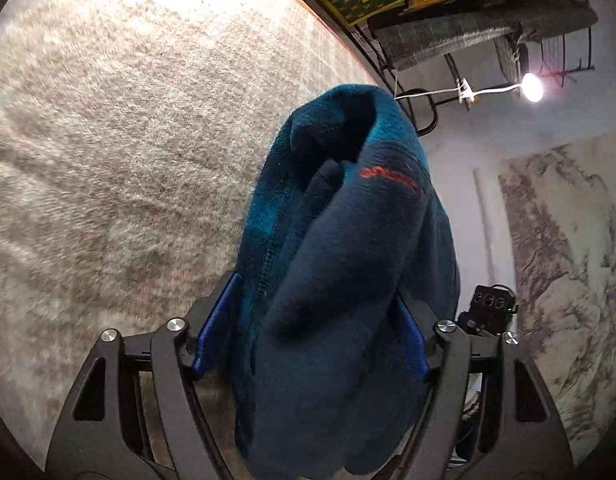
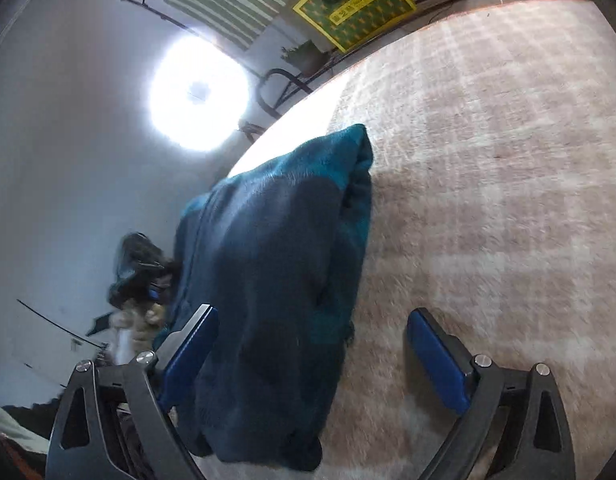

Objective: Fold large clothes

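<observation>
Looking folded already: blue fleece garment (image 1: 340, 264) bunched into a thick multi-layer bundle, lower centre of both views. Left gripper (image 1: 312, 328) fingers apart, bundle filling the gap between the blue pads; contact on the right pad likely, left pad shows a sliver of clearance, so probably no clamp. Right gripper (image 2: 312, 356) fingers wide apart, left pad (image 2: 187, 356) just beside or brushing the fleece, right pad clear over the surface. Bundle sits on the beige fuzzy bed cover (image 2: 488, 200), near its edge. Judging: folding mostly done, release under way; remaining work is backing out and maybe squaring the stack. Lamp (image 1: 532, 87) beyond, upper right.
</observation>
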Motion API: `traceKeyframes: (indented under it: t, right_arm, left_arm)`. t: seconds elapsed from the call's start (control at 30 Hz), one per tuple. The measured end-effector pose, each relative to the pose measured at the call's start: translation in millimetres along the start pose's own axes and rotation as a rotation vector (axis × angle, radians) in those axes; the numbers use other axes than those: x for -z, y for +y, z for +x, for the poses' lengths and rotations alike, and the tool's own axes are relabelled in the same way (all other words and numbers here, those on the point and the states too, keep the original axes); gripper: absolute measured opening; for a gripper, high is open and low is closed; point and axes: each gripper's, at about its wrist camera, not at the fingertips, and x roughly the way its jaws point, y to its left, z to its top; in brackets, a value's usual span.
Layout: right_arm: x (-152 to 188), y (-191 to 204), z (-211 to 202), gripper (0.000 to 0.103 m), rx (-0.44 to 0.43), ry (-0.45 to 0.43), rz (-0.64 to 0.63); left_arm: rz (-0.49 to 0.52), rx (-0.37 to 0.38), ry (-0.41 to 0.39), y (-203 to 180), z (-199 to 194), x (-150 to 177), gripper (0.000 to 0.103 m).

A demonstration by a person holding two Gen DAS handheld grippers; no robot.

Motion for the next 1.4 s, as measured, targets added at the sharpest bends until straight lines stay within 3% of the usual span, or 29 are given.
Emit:
traceKeyframes:
  t: [0.17,0.3,0.4,0.57,0.73,1.03,1.4]
  right_arm:
    - [-9,-3,18,0.07,-0.072,0.027,0.011]
    - [-11,2,33,0.068,-0.116,0.033,0.004]
    - [-11,9,42,0.066,-0.119,0.034,0.008]
    - [-5,27,36,0.04,-0.038,0.028,-0.027]
    - [-10,61,19,0.027,0.056,0.003,-0.129]
    - [-10,105,-26,0.024,0.135,-0.064,-0.227]
    - [-37,94,-114,0.024,0.293,-0.145,-0.276]
  left_arm:
    - [0.024,0.026,0.013,1,3,-8,0.073]
    - [0.013,0.048,0.017,1,7,-11,0.073]
    - [0.036,0.005,0.018,-6,9,-13,0.062]
    - [0.111,-0.069,-0.016,-29,7,-6,0.048]
    - [0.18,-0.099,-0.053,-53,-6,5,0.039]
    - [0.268,-0.058,-0.059,-112,-8,14,0.036]
    - [0.385,0.015,-0.024,-210,66,-10,0.036]
